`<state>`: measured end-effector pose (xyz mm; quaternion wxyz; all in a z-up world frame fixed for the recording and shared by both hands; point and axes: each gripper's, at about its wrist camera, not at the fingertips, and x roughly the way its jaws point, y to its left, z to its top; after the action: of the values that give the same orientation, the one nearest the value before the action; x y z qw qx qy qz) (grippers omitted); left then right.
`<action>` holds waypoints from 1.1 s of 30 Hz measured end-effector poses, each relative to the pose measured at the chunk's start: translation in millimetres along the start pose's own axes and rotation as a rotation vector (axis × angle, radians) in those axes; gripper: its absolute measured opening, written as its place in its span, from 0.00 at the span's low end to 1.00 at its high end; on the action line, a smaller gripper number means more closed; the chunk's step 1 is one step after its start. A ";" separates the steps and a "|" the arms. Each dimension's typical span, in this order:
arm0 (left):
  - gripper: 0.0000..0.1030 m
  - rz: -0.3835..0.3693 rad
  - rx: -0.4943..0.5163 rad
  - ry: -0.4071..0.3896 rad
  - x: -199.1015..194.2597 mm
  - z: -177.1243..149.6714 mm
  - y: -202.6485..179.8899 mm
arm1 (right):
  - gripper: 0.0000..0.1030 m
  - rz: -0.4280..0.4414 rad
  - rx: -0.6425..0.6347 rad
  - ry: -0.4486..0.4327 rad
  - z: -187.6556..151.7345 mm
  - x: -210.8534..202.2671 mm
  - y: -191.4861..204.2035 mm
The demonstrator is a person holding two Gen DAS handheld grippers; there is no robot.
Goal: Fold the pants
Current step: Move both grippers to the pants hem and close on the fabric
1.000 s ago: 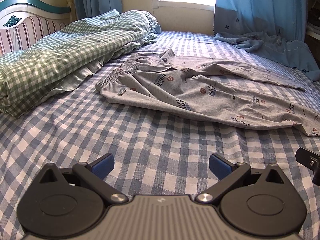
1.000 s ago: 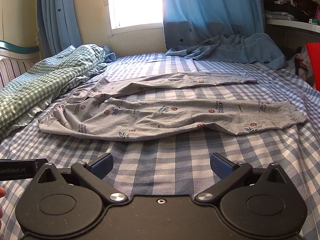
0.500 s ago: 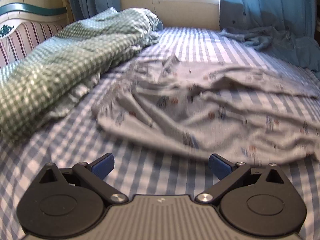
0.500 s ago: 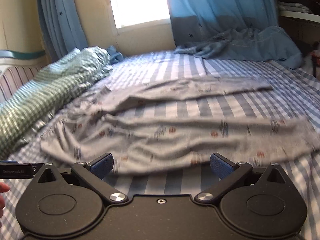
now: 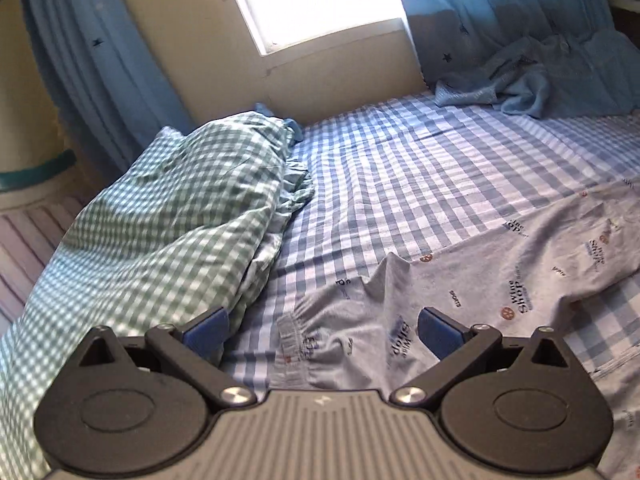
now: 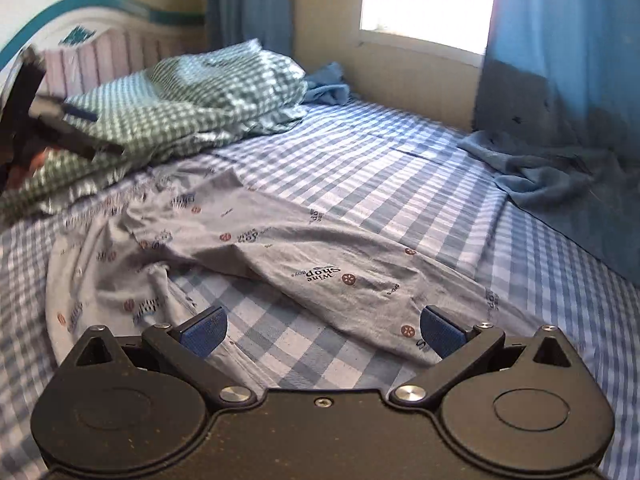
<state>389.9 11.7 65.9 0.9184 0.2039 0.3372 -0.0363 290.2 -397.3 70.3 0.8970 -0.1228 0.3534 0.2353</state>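
Both tools have closed in on the grey printed pants (image 6: 280,248) since a second ago; then we viewed them whole from the bed's near edge, now they fill the lower frames. The pants lie spread and rumpled on the blue checked bed sheet (image 5: 400,168), legs parted in a V.

Left tool (image 5: 322,330): fingers spread wide, nothing between them, low over the gathered waistband (image 5: 296,332), beside the green gingham quilt (image 5: 168,208).

Right tool (image 6: 322,330): likewise spread and empty, poised over the gap between the legs, its right pad (image 6: 440,334) over the far leg's edge.

The left tool also shows, blurred, at the right view's left edge. We judge the approach nearly done; next comes a pinch at waistband and leg to lay one leg over the other.
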 end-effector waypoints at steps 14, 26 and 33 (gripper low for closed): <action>0.99 -0.430 0.230 0.057 161.0 54.8 -21.8 | 0.97 0.118 0.055 0.130 75.3 203.6 -101.9; 0.11 -0.553 0.360 0.297 242.7 54.5 -81.9 | 0.41 0.229 -0.060 0.346 74.9 274.6 -140.4; 0.00 -0.327 0.422 0.177 208.8 60.4 -107.7 | 0.00 0.160 -0.165 0.283 80.1 253.5 -122.2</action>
<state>565.3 -96.0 -62.5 0.8046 0.3360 0.4294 -0.2353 560.6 -386.3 -40.8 0.8035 -0.1995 0.4643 0.3146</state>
